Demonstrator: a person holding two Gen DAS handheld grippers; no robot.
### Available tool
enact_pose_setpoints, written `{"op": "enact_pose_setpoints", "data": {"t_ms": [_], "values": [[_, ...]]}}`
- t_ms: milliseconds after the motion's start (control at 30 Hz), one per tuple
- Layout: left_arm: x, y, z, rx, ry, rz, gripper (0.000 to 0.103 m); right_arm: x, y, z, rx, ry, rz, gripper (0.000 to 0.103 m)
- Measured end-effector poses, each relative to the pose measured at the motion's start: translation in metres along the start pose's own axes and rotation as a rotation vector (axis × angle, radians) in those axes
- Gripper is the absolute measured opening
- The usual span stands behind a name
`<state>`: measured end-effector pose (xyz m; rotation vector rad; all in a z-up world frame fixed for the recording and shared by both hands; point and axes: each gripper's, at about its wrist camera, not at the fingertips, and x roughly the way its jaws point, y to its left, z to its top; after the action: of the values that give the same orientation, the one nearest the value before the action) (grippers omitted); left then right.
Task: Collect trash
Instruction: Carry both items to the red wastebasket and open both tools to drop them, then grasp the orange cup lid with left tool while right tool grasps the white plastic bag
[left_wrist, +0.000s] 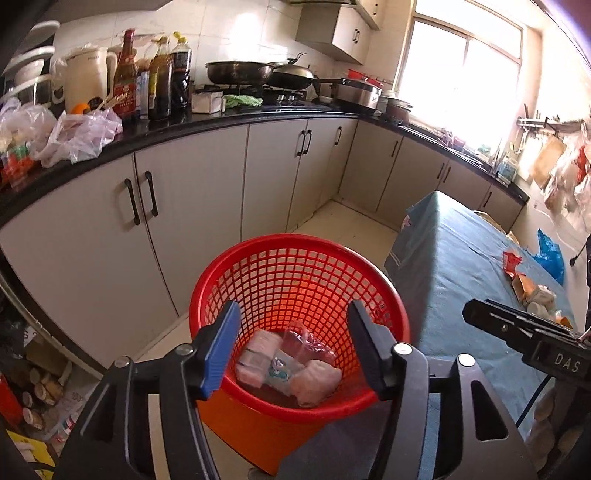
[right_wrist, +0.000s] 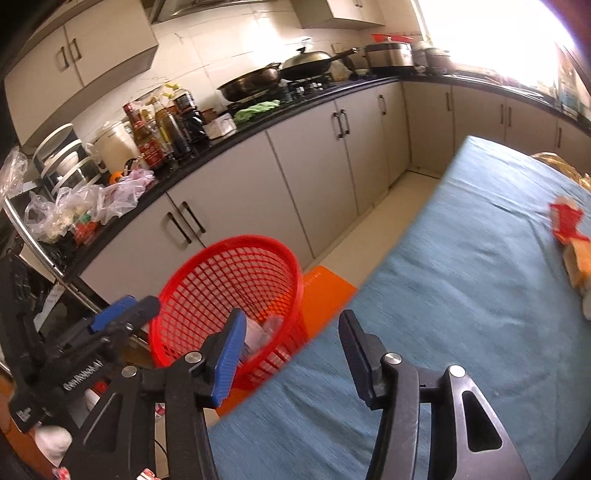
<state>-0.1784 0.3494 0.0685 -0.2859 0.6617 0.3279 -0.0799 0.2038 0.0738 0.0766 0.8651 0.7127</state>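
Observation:
A red mesh basket (left_wrist: 295, 273) stands on the floor beside a table with a blue cloth (left_wrist: 454, 266). Several crumpled wrappers and tissues (left_wrist: 291, 365) lie in its bottom. My left gripper (left_wrist: 291, 347) is open and empty, held over the basket's near rim. My right gripper (right_wrist: 291, 354) is open and empty above the table's left edge, next to the basket (right_wrist: 229, 280). More trash lies on the cloth: a red wrapper (right_wrist: 565, 221), an orange packet (right_wrist: 580, 262), and in the left wrist view small cartons (left_wrist: 535, 295).
Grey cabinets (left_wrist: 192, 184) under a black counter (left_wrist: 207, 122) run along the left and far side, crowded with bottles, bags and pans. An orange mat (right_wrist: 325, 291) lies under the basket. Boxes and cans (left_wrist: 40, 391) sit at lower left.

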Motion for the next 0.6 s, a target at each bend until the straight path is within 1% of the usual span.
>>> {"op": "enact_pose_setpoints", "data": {"t_ms": [133, 267, 467, 600], "values": [[-0.011, -0.019, -0.005, 0.042, -0.014, 0.005, 0.066, -0.021, -0.02, -0.014, 0.023, -0.005, -0.033, 0.06], [-0.018, -0.041, -0.01, 0.071, -0.004, -0.025, 0.067, -0.044, -0.042, -0.03, 0.048, -0.013, -0.068, 0.062], [-0.024, -0.086, -0.018, 0.136, 0.024, -0.102, 0.07, -0.09, -0.092, -0.056, 0.123, -0.043, -0.134, 0.064], [-0.025, -0.127, -0.024, 0.19, 0.054, -0.181, 0.07, -0.122, -0.129, -0.074, 0.175, -0.061, -0.191, 0.065]]}}
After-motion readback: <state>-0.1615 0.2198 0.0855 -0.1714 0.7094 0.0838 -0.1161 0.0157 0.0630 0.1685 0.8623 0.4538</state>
